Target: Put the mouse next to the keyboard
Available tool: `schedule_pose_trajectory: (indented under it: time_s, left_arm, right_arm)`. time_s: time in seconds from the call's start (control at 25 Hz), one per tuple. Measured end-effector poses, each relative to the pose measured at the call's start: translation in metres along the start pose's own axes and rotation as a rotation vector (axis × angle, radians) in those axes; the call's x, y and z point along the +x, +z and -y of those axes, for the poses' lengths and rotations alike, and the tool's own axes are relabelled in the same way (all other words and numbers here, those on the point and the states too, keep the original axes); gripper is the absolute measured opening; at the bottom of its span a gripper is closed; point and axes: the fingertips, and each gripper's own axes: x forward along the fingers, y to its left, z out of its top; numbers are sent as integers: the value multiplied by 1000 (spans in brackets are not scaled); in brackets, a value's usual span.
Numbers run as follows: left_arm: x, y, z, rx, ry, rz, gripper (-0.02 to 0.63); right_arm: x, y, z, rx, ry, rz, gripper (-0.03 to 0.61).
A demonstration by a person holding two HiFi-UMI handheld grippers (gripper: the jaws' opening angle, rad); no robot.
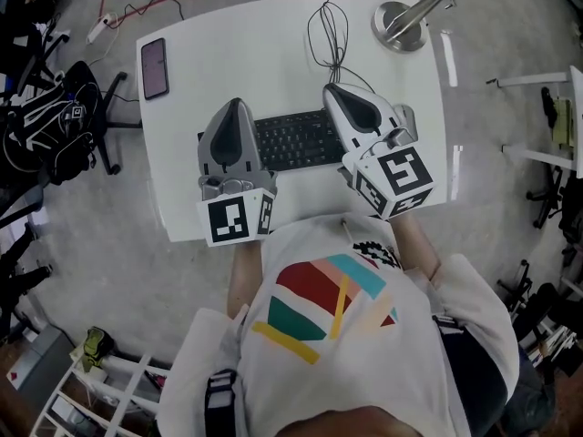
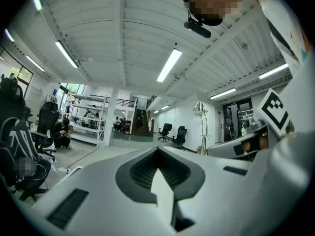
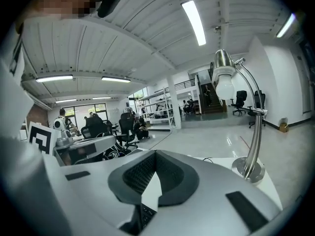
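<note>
Phone and lamp base are hogging the desk's far corners, cable's looping between them, keyboard's blocking the near edge.

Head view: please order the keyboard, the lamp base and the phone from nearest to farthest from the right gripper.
1. Keyboard, just left of the right gripper.
2. Lamp base, at the far right of the table.
3. Phone, at the far left.
</note>
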Motion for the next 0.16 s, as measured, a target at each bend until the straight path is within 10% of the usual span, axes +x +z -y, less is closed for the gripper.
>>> schedule_pose_trajectory:
  time_s: [0.16]
  left_arm:
    - [3,-1,3,1,-7,0,43]
  right_arm:
    - [1,-4,-1,-23,1,-13,11]
